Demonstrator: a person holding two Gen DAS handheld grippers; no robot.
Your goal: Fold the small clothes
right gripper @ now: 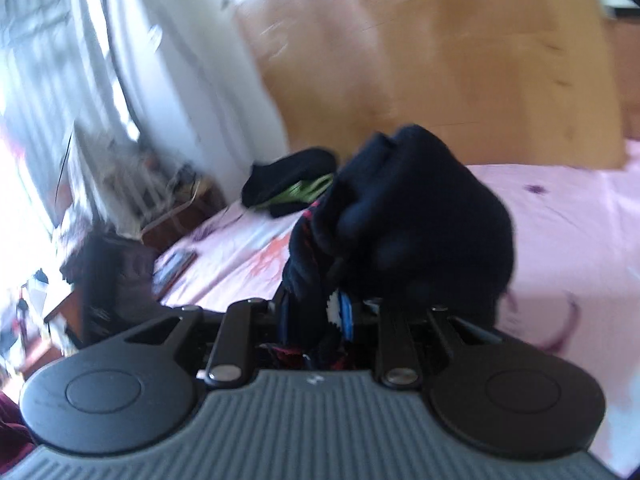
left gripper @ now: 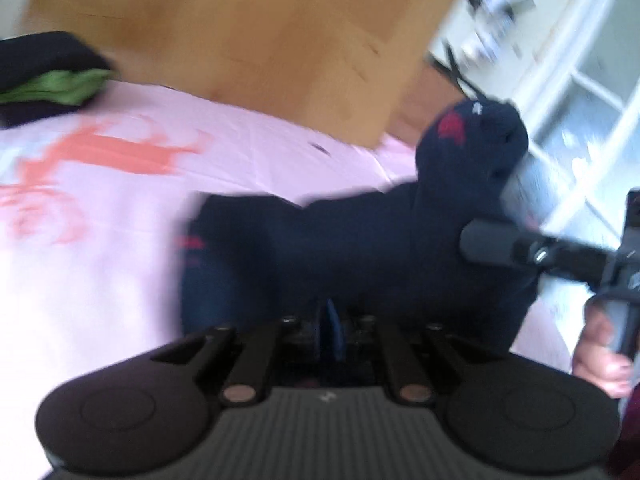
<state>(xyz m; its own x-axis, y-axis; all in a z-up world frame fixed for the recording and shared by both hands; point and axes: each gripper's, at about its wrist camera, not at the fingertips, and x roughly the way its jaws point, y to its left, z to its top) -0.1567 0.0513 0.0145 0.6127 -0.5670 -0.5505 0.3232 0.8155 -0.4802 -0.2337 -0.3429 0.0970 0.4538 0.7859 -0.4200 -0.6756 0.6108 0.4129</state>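
Right now I have both grippers, left (left gripper: pixel 330 320) and right (right gripper: pixel 320 316), clamped on the navy sock (left gripper: pixel 320 248) above the pink sheet (left gripper: pixel 120 240); dark folded clothes (right gripper: pixel 288 188) lie far left.

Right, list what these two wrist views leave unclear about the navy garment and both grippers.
1. Left gripper fingertips: left wrist view, buried in the navy garment.
2. Right gripper fingertips: right wrist view, covered by the bunched garment.
3. Garment type and fold state: motion blur in both views.
4. Black and green clothes: blurred, and cut by the left view's edge.
5. Pink sheet print: smeared by blur.
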